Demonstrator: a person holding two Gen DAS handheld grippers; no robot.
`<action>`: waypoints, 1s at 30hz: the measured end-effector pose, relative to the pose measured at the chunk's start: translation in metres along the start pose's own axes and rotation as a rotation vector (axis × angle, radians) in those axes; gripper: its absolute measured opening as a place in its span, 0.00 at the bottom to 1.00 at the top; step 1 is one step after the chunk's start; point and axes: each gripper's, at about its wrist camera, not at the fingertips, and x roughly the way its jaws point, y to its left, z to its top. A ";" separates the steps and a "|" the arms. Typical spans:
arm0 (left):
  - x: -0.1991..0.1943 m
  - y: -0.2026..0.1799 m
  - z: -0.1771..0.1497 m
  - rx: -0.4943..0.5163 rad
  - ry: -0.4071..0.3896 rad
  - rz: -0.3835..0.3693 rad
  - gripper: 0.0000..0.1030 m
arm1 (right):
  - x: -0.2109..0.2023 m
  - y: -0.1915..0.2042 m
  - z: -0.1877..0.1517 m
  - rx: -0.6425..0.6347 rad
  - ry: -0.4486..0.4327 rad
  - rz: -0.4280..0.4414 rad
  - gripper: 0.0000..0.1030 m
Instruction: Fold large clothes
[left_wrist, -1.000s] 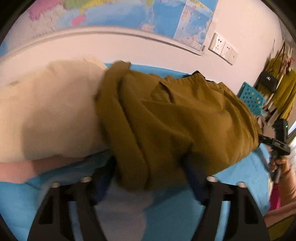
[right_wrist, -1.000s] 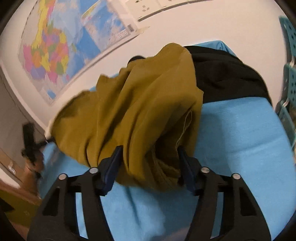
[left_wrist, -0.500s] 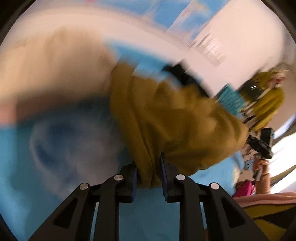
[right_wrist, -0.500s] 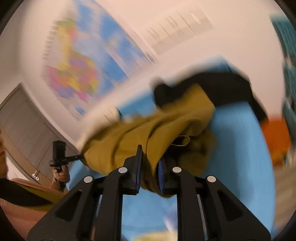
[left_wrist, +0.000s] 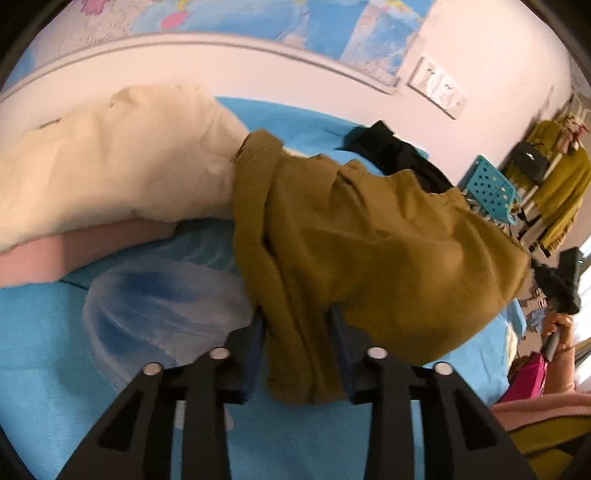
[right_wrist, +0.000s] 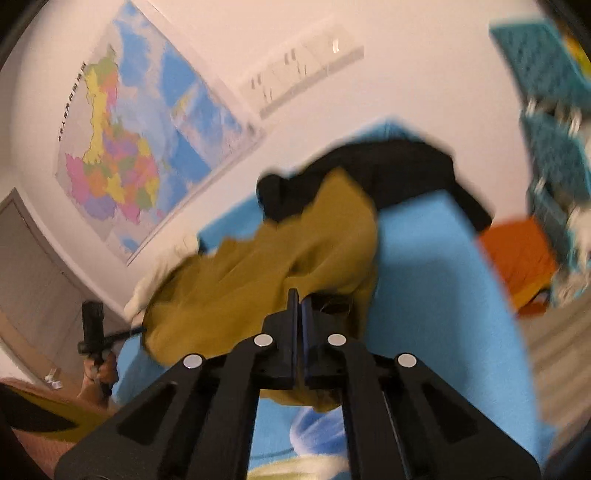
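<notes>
Left gripper (left_wrist: 298, 352): jaws opening, with a thick bunch of the olive garment (left_wrist: 369, 243) hanging between them; the pads appear to touch the cloth at both sides, though blur at the fingers leaves the firmness of that hold uncertain. Right gripper (right_wrist: 300, 308): jaws fully closed, pinched on an edge of the same garment, which bulges out beyond the fingertips.

The garment lies heaped on the blue cover (left_wrist: 48, 332), held at two ends and not yet spread. In my judgement the step in hand is picking it up to open it out. To do this well, both holds should sit on a hem or seam, not a loose wad, and the hands should draw apart evenly so the cloth hangs flat before it is laid down. The left hold needs tightening first, or the bunch may slip.

Surroundings: a cream garment (left_wrist: 110, 162) touches the olive one at its far left edge. A black garment (right_wrist: 388, 173) lies against its far side and could be dragged along. A pale translucent item (left_wrist: 162, 306) lies just beside the left fingers. A teal crate (left_wrist: 487, 188) stands off the bed, well apart. A map (right_wrist: 140, 140) hangs on the wall behind.
</notes>
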 end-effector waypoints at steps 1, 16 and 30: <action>0.000 0.002 -0.001 -0.007 -0.003 -0.005 0.31 | 0.005 -0.001 -0.001 -0.013 0.027 -0.027 0.01; -0.032 -0.038 0.012 0.162 -0.134 0.094 0.55 | 0.012 0.025 0.001 -0.064 -0.012 -0.098 0.48; -0.027 0.007 -0.001 0.003 -0.098 0.030 0.60 | 0.029 0.041 -0.006 -0.082 -0.010 -0.158 0.36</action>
